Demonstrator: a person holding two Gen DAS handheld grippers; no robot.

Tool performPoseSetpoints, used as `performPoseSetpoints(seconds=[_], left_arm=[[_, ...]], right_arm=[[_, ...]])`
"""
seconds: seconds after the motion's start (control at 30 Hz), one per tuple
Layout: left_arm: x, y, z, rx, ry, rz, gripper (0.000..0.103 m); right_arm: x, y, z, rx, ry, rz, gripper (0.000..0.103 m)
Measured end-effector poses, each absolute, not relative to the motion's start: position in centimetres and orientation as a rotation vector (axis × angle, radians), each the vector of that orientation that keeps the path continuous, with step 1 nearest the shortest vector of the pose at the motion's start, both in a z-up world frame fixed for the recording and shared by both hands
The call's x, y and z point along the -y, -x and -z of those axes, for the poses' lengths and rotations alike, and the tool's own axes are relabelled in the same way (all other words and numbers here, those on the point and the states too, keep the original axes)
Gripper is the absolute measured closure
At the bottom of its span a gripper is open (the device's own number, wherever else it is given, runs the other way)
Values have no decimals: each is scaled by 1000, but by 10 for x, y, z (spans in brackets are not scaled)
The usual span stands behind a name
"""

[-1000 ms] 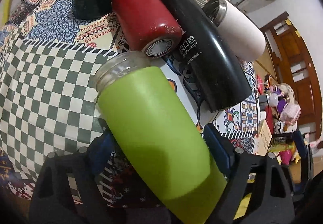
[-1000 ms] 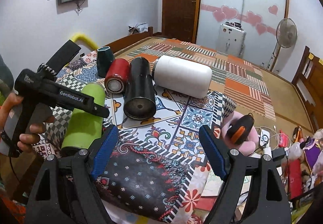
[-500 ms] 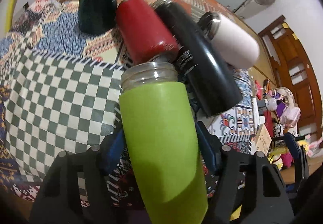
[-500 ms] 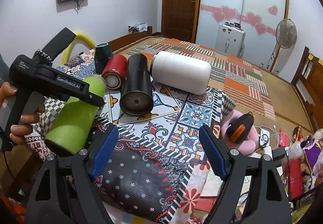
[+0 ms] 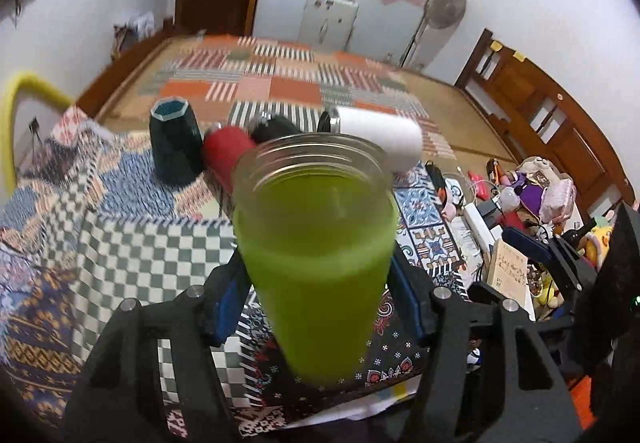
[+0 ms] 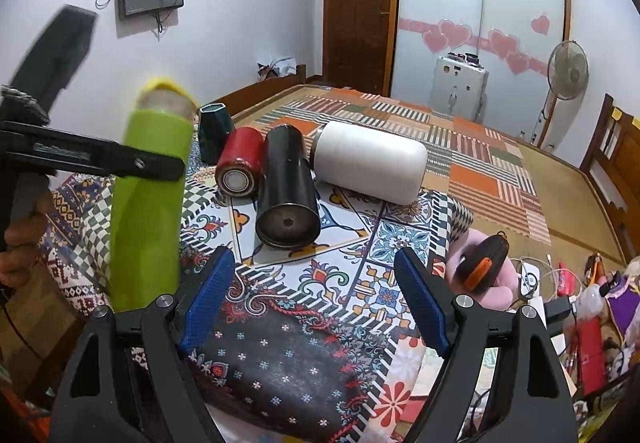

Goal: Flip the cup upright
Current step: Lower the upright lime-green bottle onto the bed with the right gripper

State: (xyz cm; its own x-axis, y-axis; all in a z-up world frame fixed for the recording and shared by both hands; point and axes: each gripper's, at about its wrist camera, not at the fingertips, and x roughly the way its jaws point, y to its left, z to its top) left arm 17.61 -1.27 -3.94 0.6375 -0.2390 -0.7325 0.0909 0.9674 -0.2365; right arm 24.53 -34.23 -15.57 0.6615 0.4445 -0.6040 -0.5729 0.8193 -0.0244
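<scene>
Between the left gripper's [image 5: 318, 293] blue-padded fingers, clamped lime-green cylindrical cup [image 5: 316, 211] with clear glass neck, nearly upright, mouth up, above the patchwork cloth [image 5: 132, 243], right gripper [image 6: 316, 299] fingers apart, holding nothing.

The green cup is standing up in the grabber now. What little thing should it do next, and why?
Probably lower it straight down onto the tablecloth, then open. The left gripper has its jaws shut on the green cup, which looks nearly upright with its clear mouth on top. Whether its base touches the cloth cannot be told. The right gripper is open and holds nothing.
</scene>
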Motion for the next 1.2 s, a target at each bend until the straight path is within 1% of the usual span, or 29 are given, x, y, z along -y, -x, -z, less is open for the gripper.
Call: performPoseSetpoints(seconds=[0.2,0.33,0.53,0.9,1.2], left_arm=[[26,-173,31,-769,101,162,40],[33,-176,31,-741,50,177,40],[42,-174,36,-711,-27,172,40],[52,-185,51,-770,-74,207,40],[58,-191,55,-755,-100,207,40]], right_arm=[[338,-243,148,-587,205,-579,23],[336,-241,141,-553,176,-586,23],[337,-241,137,-506,107,-593,18],[332,-242,145,-471,77,-600,17],[332,-241,147,-455,82,-588,16]])
